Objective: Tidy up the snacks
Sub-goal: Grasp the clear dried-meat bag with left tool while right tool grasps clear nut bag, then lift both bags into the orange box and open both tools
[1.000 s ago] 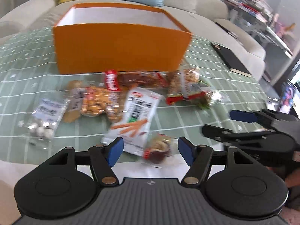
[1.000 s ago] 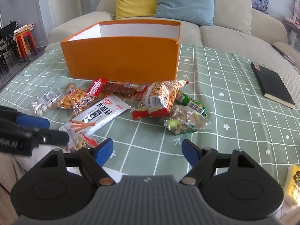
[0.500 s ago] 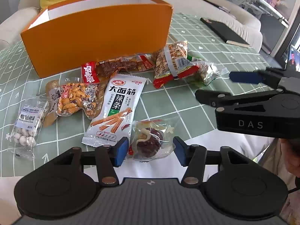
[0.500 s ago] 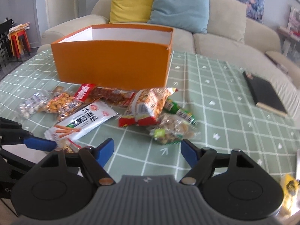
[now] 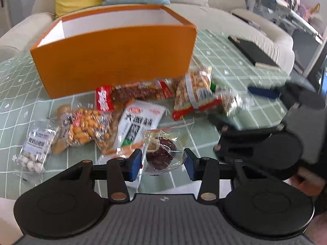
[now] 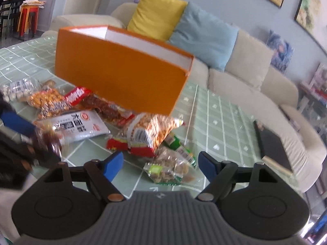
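An orange box (image 5: 114, 55) with a white inside stands on the green checked tablecloth (image 5: 12, 85); it also shows in the right wrist view (image 6: 120, 75). Several snack packets lie in front of it. My left gripper (image 5: 162, 164) has closed on a clear packet of dark red dates (image 5: 161, 153) and holds it lifted off the table. My right gripper (image 6: 159, 164) is open over a clear packet of nuts (image 6: 171, 169), beside a red and orange peanut bag (image 6: 149, 134).
A white spicy-strip packet (image 5: 139, 126), an orange peanut packet (image 5: 90, 130) and a bag of white balls (image 5: 34, 149) lie left. A black notebook (image 5: 253, 53) lies on the table's right. A sofa with cushions (image 6: 251, 65) stands behind.
My left gripper has narrowed onto the date packet and lifted it. My right gripper has moved forward and tilted towards the nut packet.
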Available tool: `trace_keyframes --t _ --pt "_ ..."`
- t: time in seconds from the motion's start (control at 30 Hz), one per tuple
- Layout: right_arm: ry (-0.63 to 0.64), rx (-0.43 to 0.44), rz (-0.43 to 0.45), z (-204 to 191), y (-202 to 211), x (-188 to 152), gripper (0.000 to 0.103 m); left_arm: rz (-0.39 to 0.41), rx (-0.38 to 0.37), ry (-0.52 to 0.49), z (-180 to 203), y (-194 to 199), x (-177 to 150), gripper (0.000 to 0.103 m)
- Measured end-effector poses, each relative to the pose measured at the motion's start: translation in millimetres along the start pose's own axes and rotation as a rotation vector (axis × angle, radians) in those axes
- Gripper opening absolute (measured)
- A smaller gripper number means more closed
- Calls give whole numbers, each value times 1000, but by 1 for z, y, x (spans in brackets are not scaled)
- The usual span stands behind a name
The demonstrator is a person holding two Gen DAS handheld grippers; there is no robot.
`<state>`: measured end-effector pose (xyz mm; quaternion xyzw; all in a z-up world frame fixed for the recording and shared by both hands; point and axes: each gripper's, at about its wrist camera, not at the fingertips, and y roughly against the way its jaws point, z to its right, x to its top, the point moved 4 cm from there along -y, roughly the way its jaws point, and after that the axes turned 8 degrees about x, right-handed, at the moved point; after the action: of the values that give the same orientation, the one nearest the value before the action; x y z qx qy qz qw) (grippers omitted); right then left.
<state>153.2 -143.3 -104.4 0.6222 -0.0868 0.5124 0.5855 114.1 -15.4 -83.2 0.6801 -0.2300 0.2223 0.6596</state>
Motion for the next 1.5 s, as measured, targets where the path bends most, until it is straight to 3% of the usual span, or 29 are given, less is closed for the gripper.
trace_keyframes --t 0.3,0.43,0.9,1.13,1.5 --pt "-48 2 -46 12 -18 -10 73 -20 42 40 -10 -7 7 50" --pt "-46 -10 -93 14 -25 -15 49 -26 47 43 -12 -6 5 50" --pt "49 39 -126 -9 -10 -19 40 -30 59 85 -25 -1 1 50" --pt "-4 121 -129 -17 8 -11 39 -27 69 108 -34 4 -2 50" --pt "-86 247 -57 -32 40 18 39 0 83 136 -47 11 2 50"
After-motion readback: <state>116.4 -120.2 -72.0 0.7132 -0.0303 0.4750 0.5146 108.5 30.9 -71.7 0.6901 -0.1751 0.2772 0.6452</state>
